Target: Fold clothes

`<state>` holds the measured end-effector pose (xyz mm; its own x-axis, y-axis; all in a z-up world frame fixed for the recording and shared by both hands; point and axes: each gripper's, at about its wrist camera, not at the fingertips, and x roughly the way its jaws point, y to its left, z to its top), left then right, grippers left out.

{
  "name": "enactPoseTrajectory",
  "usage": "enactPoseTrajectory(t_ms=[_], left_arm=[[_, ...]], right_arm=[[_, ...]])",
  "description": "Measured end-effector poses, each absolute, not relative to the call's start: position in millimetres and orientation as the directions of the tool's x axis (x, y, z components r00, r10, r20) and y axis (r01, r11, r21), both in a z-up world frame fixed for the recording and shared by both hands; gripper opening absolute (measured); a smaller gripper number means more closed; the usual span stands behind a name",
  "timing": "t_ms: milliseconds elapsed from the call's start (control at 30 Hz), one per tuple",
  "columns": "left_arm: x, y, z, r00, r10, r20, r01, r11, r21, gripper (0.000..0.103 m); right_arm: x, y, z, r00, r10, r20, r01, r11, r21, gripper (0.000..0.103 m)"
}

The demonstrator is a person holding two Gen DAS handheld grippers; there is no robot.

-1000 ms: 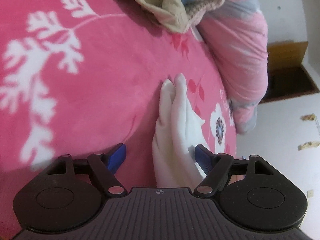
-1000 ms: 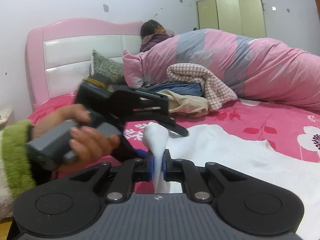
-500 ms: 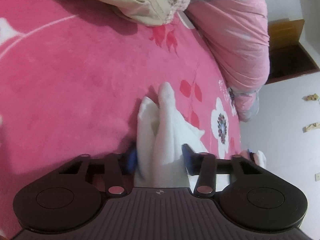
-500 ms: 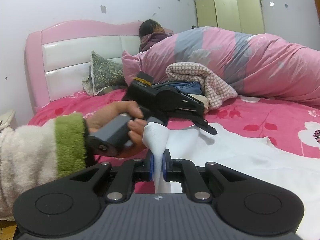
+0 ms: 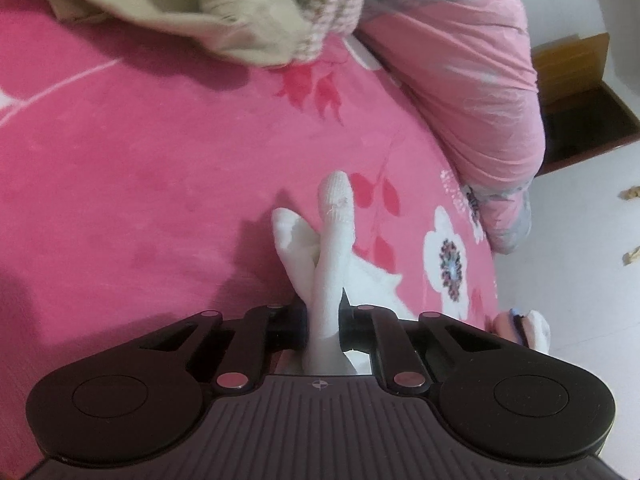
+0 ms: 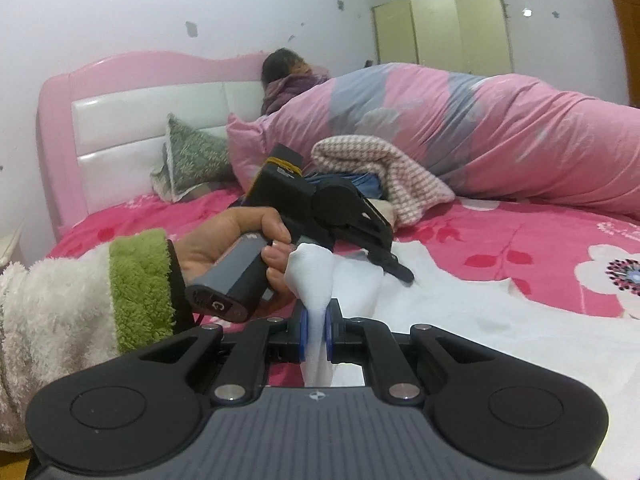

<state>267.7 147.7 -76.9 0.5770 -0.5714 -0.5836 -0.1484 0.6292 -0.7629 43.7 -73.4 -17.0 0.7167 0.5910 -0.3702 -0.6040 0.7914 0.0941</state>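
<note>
Left gripper [image 5: 324,320] just closed — pinching white garment [image 5: 332,240].

The room is evenly and softly lit, a cool, slightly pink-tinted light with no hard glare. Ahead of the left gripper [image 5: 324,320] a dull shadow lies on the pink bedsheet [image 5: 140,168] to the left of the pinched white cloth [image 5: 328,248], and another sits under the beige garment [image 5: 208,12] further on. Both views bulge, bending straight lines at the rims and darkening the corners. Near the right gripper [image 6: 316,334] the headboard [image 6: 132,112] gleams faintly. Detail is soft throughout, the far pile and quilt [image 6: 480,136] smeared.
</note>
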Motion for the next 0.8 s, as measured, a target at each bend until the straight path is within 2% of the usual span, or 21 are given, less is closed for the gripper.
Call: enactPoseTrajectory(t_ms=[400, 800], left_arm=[[259, 88, -22, 0.617, -0.508, -0.601, -0.075, 0.722, -0.688, 0.008], [261, -21, 18, 0.594, -0.48, -0.646, 0.034, 0.816, -0.576, 0.008]], right_arm=[[27, -129, -4, 0.794, 0.536, -0.288, -0.512, 0.844, 0.16, 0.008], [10, -207, -6, 0.884, 0.435, -0.174, -0.367, 0.874, 0.319, 0.008]])
